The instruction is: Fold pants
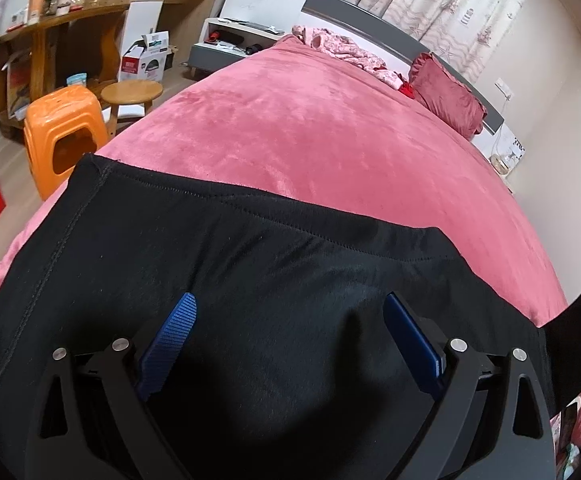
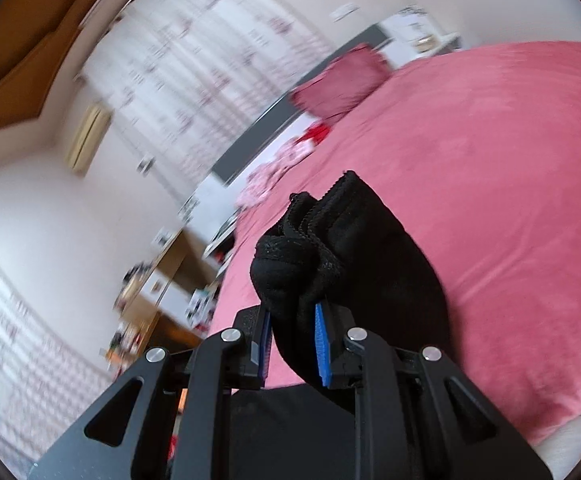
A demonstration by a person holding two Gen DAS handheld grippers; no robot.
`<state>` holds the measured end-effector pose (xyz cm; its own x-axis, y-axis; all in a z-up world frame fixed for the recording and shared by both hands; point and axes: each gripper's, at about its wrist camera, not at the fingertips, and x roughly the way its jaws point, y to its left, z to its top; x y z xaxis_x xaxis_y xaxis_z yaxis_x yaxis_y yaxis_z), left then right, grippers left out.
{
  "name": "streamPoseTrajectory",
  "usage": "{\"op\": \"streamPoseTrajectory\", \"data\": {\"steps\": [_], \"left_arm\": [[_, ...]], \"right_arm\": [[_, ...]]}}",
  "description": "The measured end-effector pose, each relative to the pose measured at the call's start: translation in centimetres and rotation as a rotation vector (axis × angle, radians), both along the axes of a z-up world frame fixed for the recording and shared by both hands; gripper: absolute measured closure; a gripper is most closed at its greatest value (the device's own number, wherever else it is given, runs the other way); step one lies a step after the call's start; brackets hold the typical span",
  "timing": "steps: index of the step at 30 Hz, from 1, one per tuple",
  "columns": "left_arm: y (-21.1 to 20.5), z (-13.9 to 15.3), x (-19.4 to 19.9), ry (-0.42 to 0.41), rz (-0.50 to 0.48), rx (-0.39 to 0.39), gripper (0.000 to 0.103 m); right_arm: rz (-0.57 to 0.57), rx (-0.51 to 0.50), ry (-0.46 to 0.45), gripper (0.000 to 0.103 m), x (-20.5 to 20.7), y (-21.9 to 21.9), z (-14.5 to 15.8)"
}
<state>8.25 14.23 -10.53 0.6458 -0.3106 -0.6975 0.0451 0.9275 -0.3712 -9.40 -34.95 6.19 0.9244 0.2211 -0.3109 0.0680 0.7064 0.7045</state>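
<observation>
The right claw point(image 2: 292, 334) was clamped on a bunched hem of the black pants point(image 1: 250, 264), raised above the pink bed point(image 1: 310, 128). The left claw point(image 1: 290, 312) stood wide open over the flat near portion, gripping nothing. With that portion unpinned, the whole garment could drag, or the thick bundle slip free.

left gripper point(image 1: 290, 312): black frame, triangular cut-outs, round silver screw heads at the pivots, blue ribbed pads | right gripper point(image 2: 292, 340): same black frame with triangular cut-outs, silver screw heads, blue ribbed pads | black sleeve point(image 1: 578, 328) at the right edge of the left wrist view
</observation>
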Motion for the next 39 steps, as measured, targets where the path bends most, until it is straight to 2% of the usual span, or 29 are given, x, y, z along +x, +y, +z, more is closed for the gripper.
{"op": "streamPoseTrajectory", "data": {"steps": [4, 8, 14, 17, 21, 23, 25, 27, 29, 30, 32, 35, 37, 39], "left_arm": [[0.3, 0.0, -0.4, 0.015, -0.009, -0.038, 0.009], [0.9, 0.3, -0.8, 0.017, 0.005, -0.089, 0.009], [0.8, 0.7, -1.5, 0.021, -0.01, -0.14, 0.009], [0.4, 1.0, -1.8, 0.018, -0.036, -0.152, 0.009], [-0.6, 1.2, -2.1, 0.016, -0.087, -0.162, 0.009], [-1.5, 1.3, -2.2, 0.018, -0.128, -0.163, 0.009], [-2.5, 1.4, -2.3, 0.021, -0.167, -0.167, 0.009], [-3.5, 1.4, -2.2, 0.032, -0.209, -0.176, 0.009], [-5.0, 1.5, -2.2, 0.054, -0.265, -0.192, 0.009], [-5.8, 1.6, -2.1, 0.067, -0.292, -0.2, 0.009], [-7.5, 1.8, -1.9, 0.087, -0.356, -0.217, 0.009], [-10.2, 0.8, -0.9, 0.193, -0.422, -0.202, 0.009], [-11.5, 0.2, -0.3, 0.243, -0.43, -0.221, 0.009], [-12.6, 0.0, 0.2, 0.255, -0.426, -0.226, 0.009]], "right_arm": [[0.142, -0.067, 0.002, 0.086, 1.6, 4.9, -0.5], [0.297, -0.162, 0.06, 0.086, 3.6, 10.9, -2.7], [0.514, -0.424, 0.138, 0.086, 5.8, 19.5, -7.2], [0.599, -0.494, 0.17, 0.086, 6.6, 22.2, -9.8], [0.678, -0.513, 0.269, 0.084, 7.0, 24.1, -14.5], [0.708, -0.51, 0.325, 0.081, 7.4, 24.4, -16.2], [0.735, -0.456, 0.371, 0.075, 8.1, 24.1, -17.7], [0.764, -0.372, 0.359, 0.058, 8.5, 23.5, -17.8], [0.771, -0.308, 0.356, 0.048, 8.8, 22.8, -17.2], [0.756, -0.278, 0.337, 0.047, 8.6, 22.0, -16.6], [0.692, -0.254, 0.283, 0.047, 8.0, 20.1, -15.0], [0.526, -0.203, 0.235, 0.047, 7.0, 15.2, -13.1], [0.419, -0.196, 0.234, 0.052, 7.3, 12.1, -12.2], [0.328, -0.244, 0.256, 0.066, 8.0, 9.6, -11.7]]}}
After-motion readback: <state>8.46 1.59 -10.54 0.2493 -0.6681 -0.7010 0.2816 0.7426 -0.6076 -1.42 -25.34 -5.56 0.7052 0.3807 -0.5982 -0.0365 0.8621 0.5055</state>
